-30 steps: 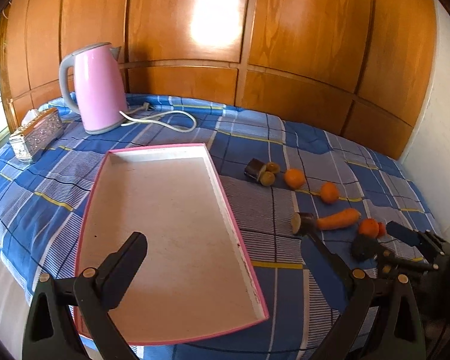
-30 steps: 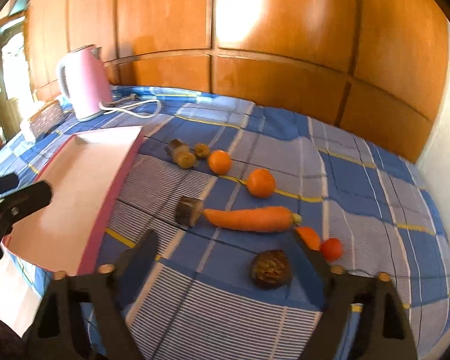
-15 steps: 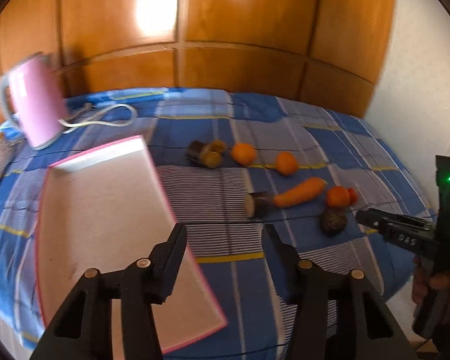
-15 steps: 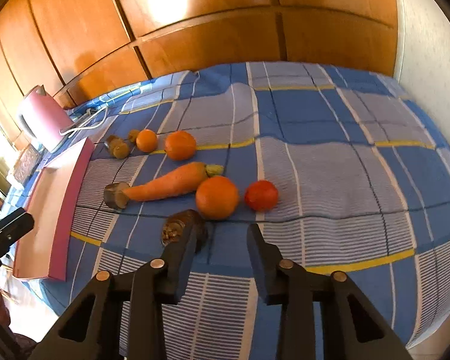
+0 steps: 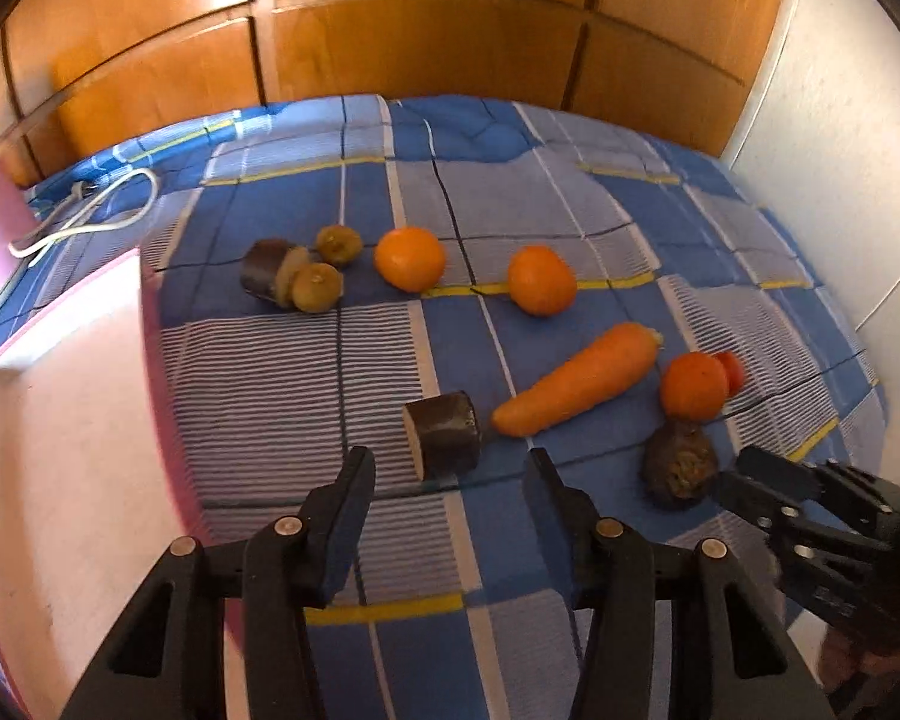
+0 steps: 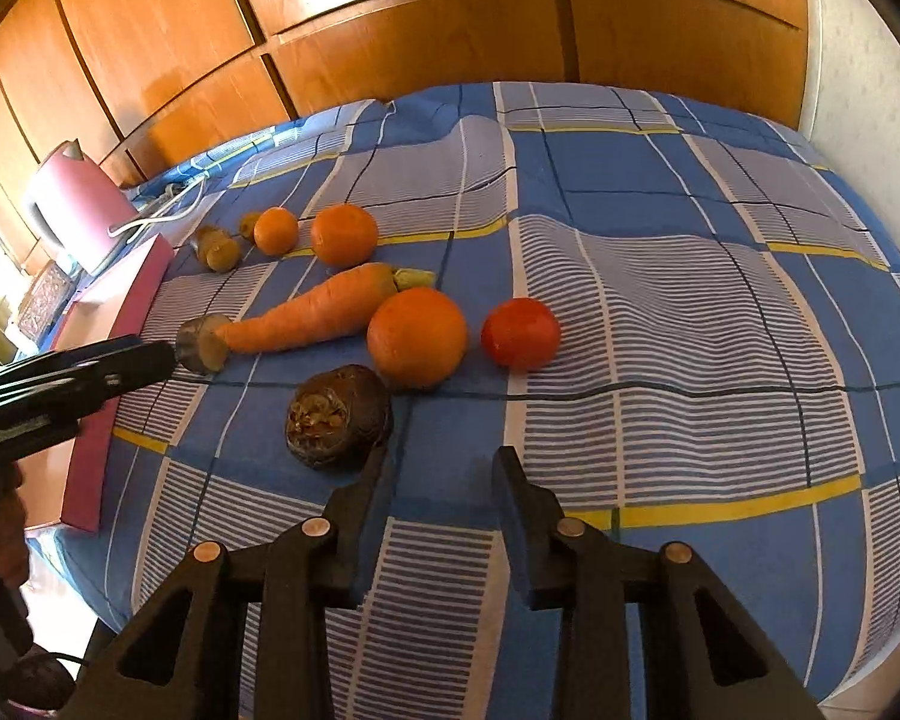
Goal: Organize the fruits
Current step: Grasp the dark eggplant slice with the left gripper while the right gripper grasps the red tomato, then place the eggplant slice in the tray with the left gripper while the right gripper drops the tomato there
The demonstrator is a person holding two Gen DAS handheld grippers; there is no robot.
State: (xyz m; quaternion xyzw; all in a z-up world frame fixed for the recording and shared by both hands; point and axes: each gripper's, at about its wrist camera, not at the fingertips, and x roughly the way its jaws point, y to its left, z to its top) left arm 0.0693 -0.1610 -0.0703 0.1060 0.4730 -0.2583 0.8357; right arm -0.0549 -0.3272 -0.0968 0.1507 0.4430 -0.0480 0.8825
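Produce spread on a bedcover (image 5: 570,192), beside a tray (image 5: 60,450).

Seen from the left wrist: tray at far left, kettle (image 6: 72,210) and its cord (image 5: 84,210) behind it, wood panel wall (image 5: 420,42) behind all. Back row, left to right: cut eggplant piece (image 5: 264,270) touching two kiwis (image 5: 318,285), then two oranges (image 5: 410,258). Nearer, second eggplant piece (image 5: 444,435) just beside the tip of a carrot (image 5: 576,381), lying slantwise. Right of the carrot, a third orange (image 5: 693,387) with a tomato (image 6: 521,333) just behind. Beetroot (image 5: 681,465) in front of that orange, near the front edge.
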